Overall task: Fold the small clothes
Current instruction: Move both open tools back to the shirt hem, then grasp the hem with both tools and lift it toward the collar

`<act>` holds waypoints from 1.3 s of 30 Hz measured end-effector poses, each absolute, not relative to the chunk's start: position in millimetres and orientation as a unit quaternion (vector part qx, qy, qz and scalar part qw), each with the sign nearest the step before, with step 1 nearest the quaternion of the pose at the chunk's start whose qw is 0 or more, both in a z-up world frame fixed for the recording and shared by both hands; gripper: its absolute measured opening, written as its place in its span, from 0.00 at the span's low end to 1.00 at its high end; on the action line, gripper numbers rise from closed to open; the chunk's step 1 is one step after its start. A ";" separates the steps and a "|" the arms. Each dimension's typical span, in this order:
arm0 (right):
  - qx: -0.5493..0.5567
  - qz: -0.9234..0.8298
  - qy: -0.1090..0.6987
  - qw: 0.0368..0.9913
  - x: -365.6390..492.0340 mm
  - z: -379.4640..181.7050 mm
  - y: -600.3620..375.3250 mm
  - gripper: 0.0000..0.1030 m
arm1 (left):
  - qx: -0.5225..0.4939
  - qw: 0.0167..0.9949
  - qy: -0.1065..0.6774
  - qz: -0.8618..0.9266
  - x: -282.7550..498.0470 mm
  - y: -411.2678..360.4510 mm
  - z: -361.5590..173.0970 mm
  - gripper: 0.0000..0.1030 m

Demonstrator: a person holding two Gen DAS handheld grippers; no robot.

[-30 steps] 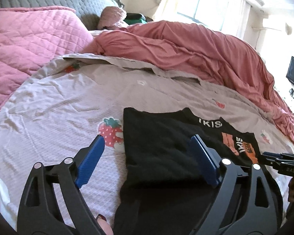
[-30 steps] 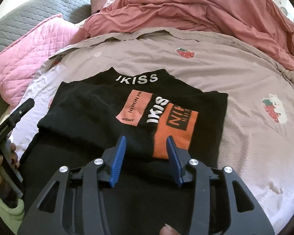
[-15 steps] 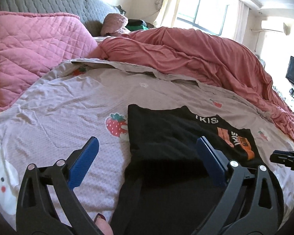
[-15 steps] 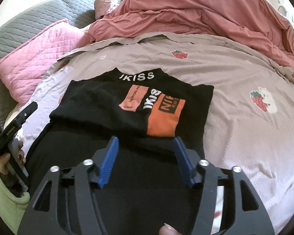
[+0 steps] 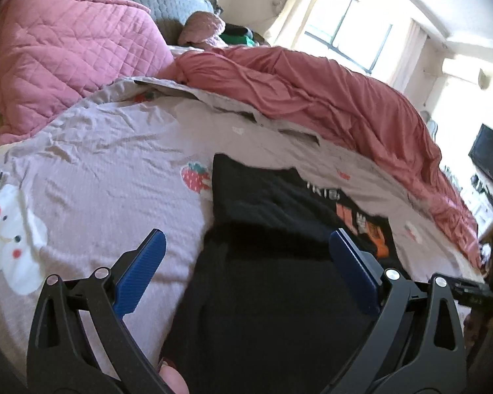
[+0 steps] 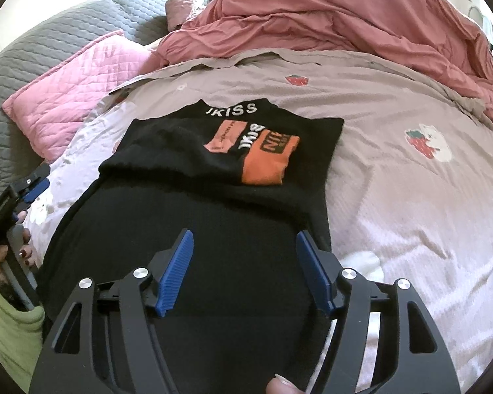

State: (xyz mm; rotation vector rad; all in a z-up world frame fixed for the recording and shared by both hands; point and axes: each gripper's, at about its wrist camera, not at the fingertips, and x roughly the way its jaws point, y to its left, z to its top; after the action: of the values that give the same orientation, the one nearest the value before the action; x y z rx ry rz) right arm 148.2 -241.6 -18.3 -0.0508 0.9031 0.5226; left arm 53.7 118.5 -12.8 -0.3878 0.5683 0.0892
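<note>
The shirt [image 6: 213,203] lay on the bedsheet [image 6: 394,197] near the bed's near edge. Behind it, the bunched duvet [image 6: 345,16] ran along the far edge; a pillow [image 6: 72,92] sat toward the far-left corner.

A matt black knit shirt [image 6: 194,229] is lying on a soft, finely textured cotton bedsheet [image 6: 394,203]; a quilted pink pillow [image 5: 69,55] is showing stitched diamonds at upper left, and ribbed blue pads [image 6: 176,272] are lining the matt black plastic right gripper [image 6: 243,272].
</note>
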 end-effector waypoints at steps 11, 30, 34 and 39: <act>-0.025 0.258 0.453 0.853 114.8 -32.4 -262.6 0.62 | -0.185 0.906 0.370 0.094 21.1 134.0 -27.5 0.91; -0.042 0.288 0.502 0.814 54.3 -50.2 -296.5 0.62 | -0.166 0.876 0.444 0.086 -17.4 114.8 -65.9 0.90; -0.033 0.302 0.531 0.791 38.7 -62.4 -299.0 0.48 | -0.180 0.866 0.458 0.090 -20.8 118.4 -77.0 0.86; -0.025 0.311 0.547 0.776 32.4 -79.9 -292.6 0.43 | -0.177 0.866 0.459 0.088 -24.1 116.1 -77.4 0.83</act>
State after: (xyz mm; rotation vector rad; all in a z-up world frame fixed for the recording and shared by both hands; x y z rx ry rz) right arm 32.4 -292.6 -79.9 -0.0549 1.1845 0.6733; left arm -24.0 116.1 -77.4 -0.3701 0.9613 0.1838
